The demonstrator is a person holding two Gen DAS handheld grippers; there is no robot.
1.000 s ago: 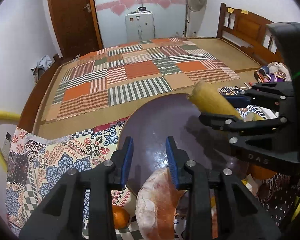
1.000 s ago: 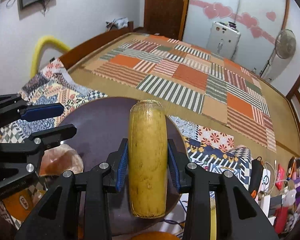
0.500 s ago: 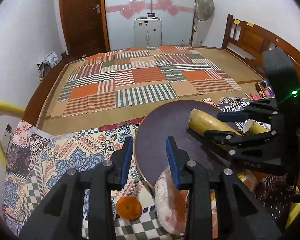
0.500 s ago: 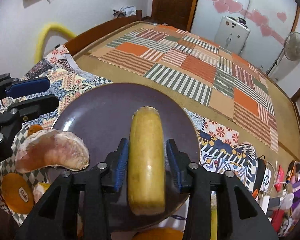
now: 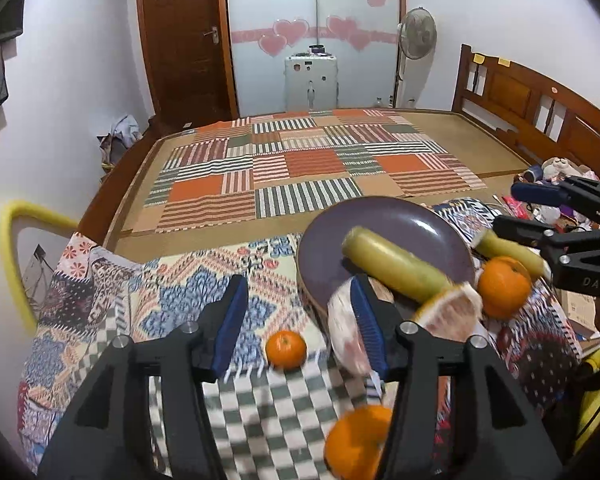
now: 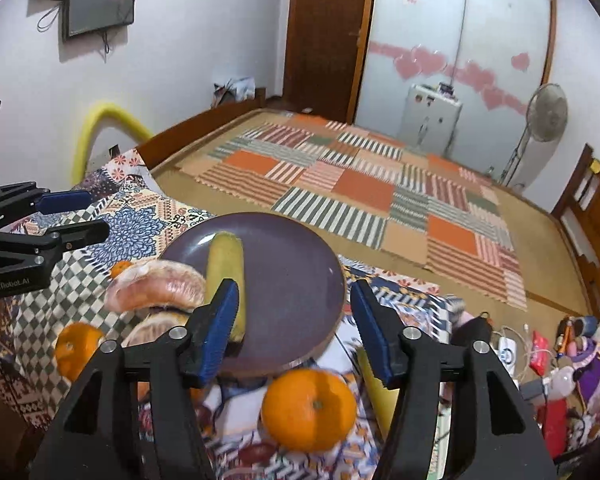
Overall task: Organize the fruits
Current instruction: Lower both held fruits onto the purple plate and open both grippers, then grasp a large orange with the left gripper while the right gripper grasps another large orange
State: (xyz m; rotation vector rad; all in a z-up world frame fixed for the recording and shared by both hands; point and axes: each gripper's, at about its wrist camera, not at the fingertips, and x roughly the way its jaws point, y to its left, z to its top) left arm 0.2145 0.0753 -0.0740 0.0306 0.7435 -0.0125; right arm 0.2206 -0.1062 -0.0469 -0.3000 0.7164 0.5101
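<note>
While one banana (image 6: 225, 280) lies on the purple plate (image 6: 300, 280), both the left gripper (image 5: 296, 320) and right gripper (image 6: 292, 320) gape wide, empty; oranges (image 6: 309, 410), pomelo segments (image 6: 156, 290) and another banana (image 5: 508, 250) wait on the cloth beside the plate's near rim.

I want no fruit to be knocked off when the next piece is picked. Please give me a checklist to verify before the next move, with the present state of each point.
1. Banana piece lies on the purple plate, free of the fingers: ok.
2. Right gripper open and empty: ok.
3. Left gripper open and empty: ok.
4. Pomelo segment fully on the plate: not ok, it hangs over the rim.
5. Large orange reachable in front of the right gripper, off the plate: ok.
6. Second banana piece clear for grasping: cannot tell, the right gripper partly hides it.
</note>
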